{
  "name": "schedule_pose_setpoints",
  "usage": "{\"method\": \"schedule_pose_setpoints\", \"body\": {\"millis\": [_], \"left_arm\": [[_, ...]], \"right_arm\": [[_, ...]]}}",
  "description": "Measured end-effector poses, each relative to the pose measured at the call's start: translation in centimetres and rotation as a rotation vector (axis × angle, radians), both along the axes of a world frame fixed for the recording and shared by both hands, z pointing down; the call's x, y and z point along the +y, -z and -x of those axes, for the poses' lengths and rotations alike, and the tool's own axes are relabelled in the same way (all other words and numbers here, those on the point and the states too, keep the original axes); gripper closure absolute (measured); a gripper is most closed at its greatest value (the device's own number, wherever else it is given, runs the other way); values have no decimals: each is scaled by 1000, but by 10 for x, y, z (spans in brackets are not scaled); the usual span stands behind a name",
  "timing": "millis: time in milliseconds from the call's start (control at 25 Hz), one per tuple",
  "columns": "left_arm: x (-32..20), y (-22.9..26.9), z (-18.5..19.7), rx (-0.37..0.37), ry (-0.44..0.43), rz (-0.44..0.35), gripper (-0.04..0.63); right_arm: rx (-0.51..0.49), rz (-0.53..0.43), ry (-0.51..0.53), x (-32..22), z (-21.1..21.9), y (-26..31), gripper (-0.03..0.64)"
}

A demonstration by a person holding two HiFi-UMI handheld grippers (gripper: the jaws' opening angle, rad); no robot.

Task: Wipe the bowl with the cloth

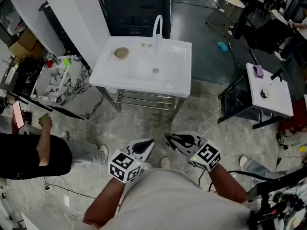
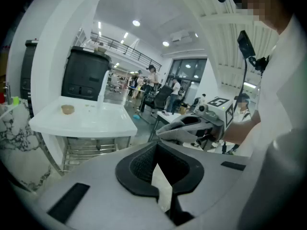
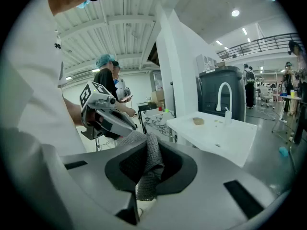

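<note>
My right gripper (image 3: 147,175) pinches the grey cloth (image 3: 152,157), left gripper (image 2: 160,178) pressed together, empty; I'd grip firmly reaching the bowl (image 1: 121,53) far ahead.

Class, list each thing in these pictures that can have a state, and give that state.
left gripper: shut, nothing in it.
right gripper: shut on the cloth.
cloth: bunched, hanging between the right jaws.
bowl: upright on the sink drainboard, untouched.
faucet: no water seen running.

Left hand-held gripper (image 1: 147,146) closed, right hand-held gripper (image 1: 170,139) clamped
</note>
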State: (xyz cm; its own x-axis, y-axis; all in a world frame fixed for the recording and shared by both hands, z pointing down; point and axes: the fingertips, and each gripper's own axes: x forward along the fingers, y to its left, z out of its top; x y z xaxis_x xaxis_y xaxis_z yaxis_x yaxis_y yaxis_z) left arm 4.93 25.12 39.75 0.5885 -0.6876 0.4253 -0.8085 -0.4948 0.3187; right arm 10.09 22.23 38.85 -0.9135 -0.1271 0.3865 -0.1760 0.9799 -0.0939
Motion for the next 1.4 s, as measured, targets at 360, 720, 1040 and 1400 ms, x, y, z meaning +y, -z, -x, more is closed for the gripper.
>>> {"method": "schedule_pose_setpoints", "body": {"millis": [360, 720, 1040, 1400], "left_arm": [[24, -7, 67, 26, 61, -5, 584], [23, -30, 101, 99, 110, 49, 584], [-70, -30, 123, 100, 171, 54, 584], [-187, -13, 143, 65, 288, 13, 583]], "right_arm": [[12, -36, 57, 17, 69, 6, 580], [14, 36, 13, 4, 100, -6, 580], [-2, 42, 60, -88, 118, -7, 580], [-48, 18, 178, -194, 138, 9, 580]]}}
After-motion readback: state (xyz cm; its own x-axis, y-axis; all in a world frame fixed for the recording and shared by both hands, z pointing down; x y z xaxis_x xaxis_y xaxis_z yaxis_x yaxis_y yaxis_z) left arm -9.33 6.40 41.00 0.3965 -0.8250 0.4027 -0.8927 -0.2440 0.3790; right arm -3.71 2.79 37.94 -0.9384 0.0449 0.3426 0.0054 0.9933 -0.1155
